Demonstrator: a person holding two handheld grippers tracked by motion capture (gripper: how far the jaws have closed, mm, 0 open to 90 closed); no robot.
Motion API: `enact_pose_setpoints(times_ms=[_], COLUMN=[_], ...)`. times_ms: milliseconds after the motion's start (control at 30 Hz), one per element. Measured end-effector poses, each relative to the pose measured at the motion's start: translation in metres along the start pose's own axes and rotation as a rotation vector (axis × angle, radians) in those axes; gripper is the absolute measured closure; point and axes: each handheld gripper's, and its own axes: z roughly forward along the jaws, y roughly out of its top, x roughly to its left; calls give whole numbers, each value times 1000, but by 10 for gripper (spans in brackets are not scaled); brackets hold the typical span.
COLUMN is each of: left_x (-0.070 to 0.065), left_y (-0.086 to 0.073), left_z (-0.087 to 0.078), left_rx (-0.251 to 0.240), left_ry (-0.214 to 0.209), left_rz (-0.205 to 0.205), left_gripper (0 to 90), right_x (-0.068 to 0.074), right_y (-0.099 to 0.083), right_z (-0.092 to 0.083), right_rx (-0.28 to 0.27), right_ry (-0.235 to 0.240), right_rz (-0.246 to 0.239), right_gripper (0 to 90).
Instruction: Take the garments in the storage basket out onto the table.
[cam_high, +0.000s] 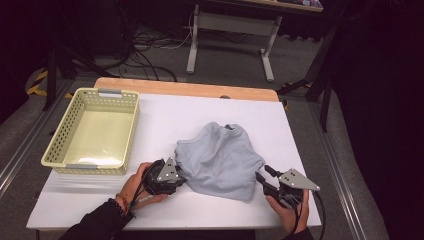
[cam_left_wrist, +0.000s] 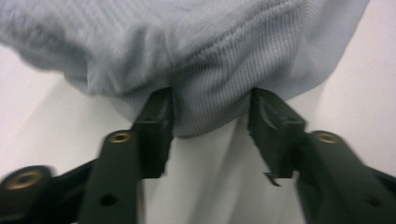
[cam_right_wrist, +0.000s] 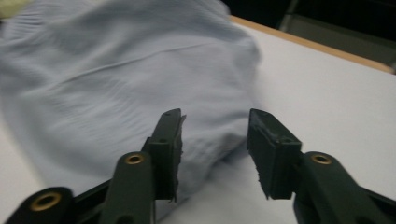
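Nearest the person, the left gripper (cam_high: 176, 172) sits right at the near-left edge of the crumpled pale grey-blue ribbed knit garment (cam_high: 220, 157). In the left gripper view its jaws stand partly apart, one on either side of a hanging fold of the garment (cam_left_wrist: 205, 100), tips at the cloth's lower edge. The fold lies between them, but the pads do not look pressed onto it, so I read that as a bracket and not a pinch.

On the other side, the right gripper (cam_high: 261, 176) hovers just beside the near-right corner of the cloth. In the right gripper view its jaws are also half-spread, and the garment (cam_right_wrist: 116, 79) lies ahead and to the left of them. A lobe of cloth reaches into the gap near the left pad, while bare white table surface (cam_right_wrist: 327, 93) lies ahead of the right pad. Nothing is gripped there.

So the left gripper is the nearer of the two, already straddling fabric. The right one, I judge, needs to slide toward its own left to catch an edge.

The garment itself is bunched in a soft mound on the table, its long axis running from near right to far left. Its rumpled folds look limp and easy to lift.

Farther off to the left stands a pale yellow perforated plastic basket (cam_high: 126, 131), well apart from the jaws.
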Motion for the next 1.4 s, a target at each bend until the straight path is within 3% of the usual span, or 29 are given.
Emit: enact_pose_setpoints(times_ms=[67, 100, 167, 233, 267, 433, 533, 567, 633, 667, 700, 767, 900, 967, 1033, 1133, 1167, 1200, 1267, 1300, 1400], left_x=[0, 0, -1, -2, -2, -4, -10, -12, -13, -14, -14, -17, -19, -19, -17, -16, -16, -16, -19, -22, -31], left_y=[1, 2, 3, 4, 4, 7, 13, 17, 18, 19, 19, 18, 17, 17, 16, 13, 11, 10, 5, 0, -12], left_z=[1, 2, 3, 2, 2, -16, -40, -52, -58, -66, -66, -69, -75, -84, -94, -97, -97, -97, -97, -95, -88], left_rx=[2, 2, 12, 14, 10, -49, -111, -130, -146, -165, -165, -163, -183, -221, -251, -248, -244, -241, -228, -211, -170], left_ry=[-5, -19, -15, -5, -7, -2, -9, -7, -3, -12, -12, -18, -13, -9, 1, 12, 15, 12, 7, 6, -15], left_rz=[5, 12, 21, 25, 19, 7, -7, -15, -16, -31, -31, -45, -67, -77, -87, -95, -101, -106, -109, -107, -115], left_gripper=[593, 722, 811, 849, 862, 865, 865, 865, 865, 864, 865, 863, 844, 852, 869, 856, 800, 800, 686, 686, 552], right_x=[3, 11, 17, 20, 26, 27, 27, 29, 31, 32, 32, 35, 36, 35, 31, 29, 28, 28, 30, 30, 28], right_y=[-1, -4, -8, -10, -14, -19, -20, -20, -19, -19, -19, -19, -17, -13, -4, 3, 5, 5, -1, -1, -10], right_z=[-1, -1, 1, 2, 6, 12, 15, 17, 18, 20, 20, 20, 17, 11, 0, -10, -13, -13, -9, -9, -1], right_rx=[2, 28, 68, 85, 129, 194, 214, 227, 236, 238, 238, 237, 228, 196, 125, 70, 69, 69, 100, 100, 148], right_ry=[9, 78, 103, 120, 134, 159, 152, 135, 125, 125, 125, 137, 130, 124, 112, 105, 118, 118, 125, 125, 119], right_rz=[-6, -28, -29, -37, -69, -70, -66, -84, -109, -119, -119, -144, -165, -163, -148, -123, -111, -111, -97, -97, -70], right_gripper=[596, 618, 601, 586, 544, 469, 508, 583, 673, 703, 703, 816, 900, 900, 900, 900, 899, 899, 769, 769, 637])
